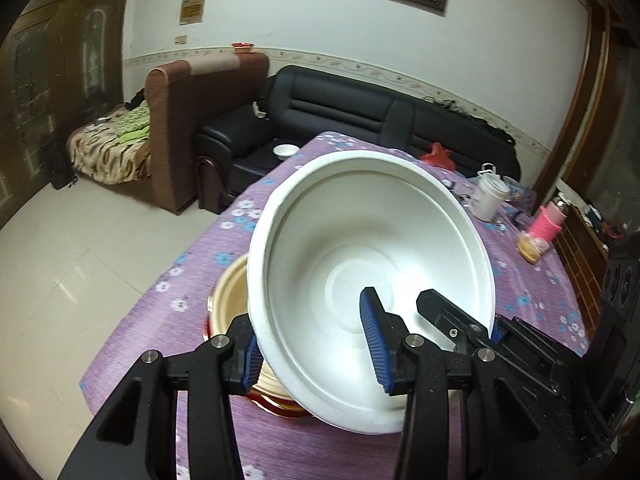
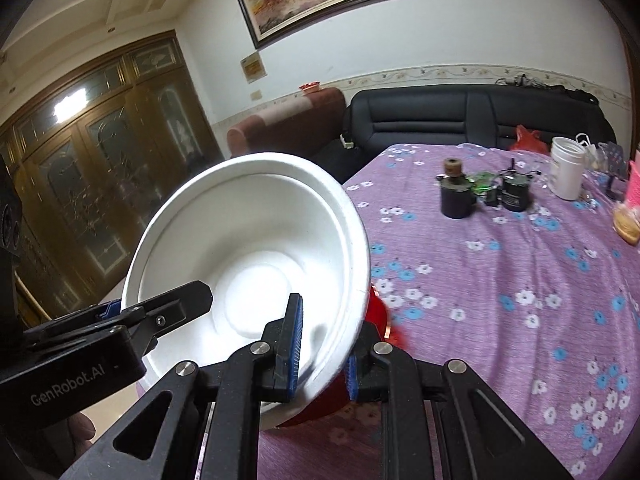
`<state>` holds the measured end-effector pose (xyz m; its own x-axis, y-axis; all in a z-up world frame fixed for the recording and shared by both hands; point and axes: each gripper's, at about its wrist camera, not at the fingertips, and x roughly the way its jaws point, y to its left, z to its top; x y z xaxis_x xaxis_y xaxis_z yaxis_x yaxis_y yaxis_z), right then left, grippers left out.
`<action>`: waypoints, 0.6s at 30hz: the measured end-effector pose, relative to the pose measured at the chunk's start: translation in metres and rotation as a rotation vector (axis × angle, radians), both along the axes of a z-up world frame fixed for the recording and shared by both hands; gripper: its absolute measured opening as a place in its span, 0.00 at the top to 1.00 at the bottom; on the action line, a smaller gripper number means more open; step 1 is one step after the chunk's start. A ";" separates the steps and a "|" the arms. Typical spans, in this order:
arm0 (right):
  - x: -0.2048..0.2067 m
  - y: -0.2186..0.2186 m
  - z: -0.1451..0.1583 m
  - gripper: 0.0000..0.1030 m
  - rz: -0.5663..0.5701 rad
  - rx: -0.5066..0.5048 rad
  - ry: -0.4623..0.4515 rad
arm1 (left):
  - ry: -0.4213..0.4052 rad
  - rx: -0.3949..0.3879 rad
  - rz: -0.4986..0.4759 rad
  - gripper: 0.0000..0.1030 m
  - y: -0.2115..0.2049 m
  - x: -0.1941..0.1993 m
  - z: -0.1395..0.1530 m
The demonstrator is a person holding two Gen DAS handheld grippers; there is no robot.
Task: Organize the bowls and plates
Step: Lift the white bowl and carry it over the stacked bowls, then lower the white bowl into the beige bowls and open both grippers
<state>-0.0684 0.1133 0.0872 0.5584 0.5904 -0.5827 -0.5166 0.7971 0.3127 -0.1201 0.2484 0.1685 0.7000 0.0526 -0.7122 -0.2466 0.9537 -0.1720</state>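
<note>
On my left wrist feed, my left gripper (image 1: 316, 352) has its ribbed blue pads (image 1: 374, 342) closed onto the rim of the white foam bowl (image 1: 368, 236), one finger outside the wall and one inside. The bowl is round, matte and slightly grainy, with a stepped flat base; it is tilted, mouth toward the cameras, above a tan paper bowl (image 1: 232, 292) nested in glossy red dishware. On the right wrist feed, my right gripper (image 2: 322, 348) pinches the opposite rim of the same bowl (image 2: 256, 240), blue pads pressing either side of the thin wall. Beyond it the purple floral tablecloth (image 2: 500, 280) lies wrinkled, carrying two dark cylindrical jars (image 2: 458, 196) and a white plastic tub (image 2: 566, 172).
</note>
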 end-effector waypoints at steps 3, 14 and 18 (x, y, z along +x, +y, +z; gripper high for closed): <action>0.005 0.014 -0.004 0.81 0.013 -0.018 0.007 | 0.009 -0.002 0.021 0.59 0.011 0.002 -0.006; 0.021 0.038 -0.025 0.81 0.037 -0.065 0.038 | 0.058 -0.021 0.048 0.59 0.033 0.010 -0.029; 0.025 0.041 -0.032 0.81 0.035 -0.076 0.050 | 0.069 -0.022 0.051 0.59 0.036 0.013 -0.033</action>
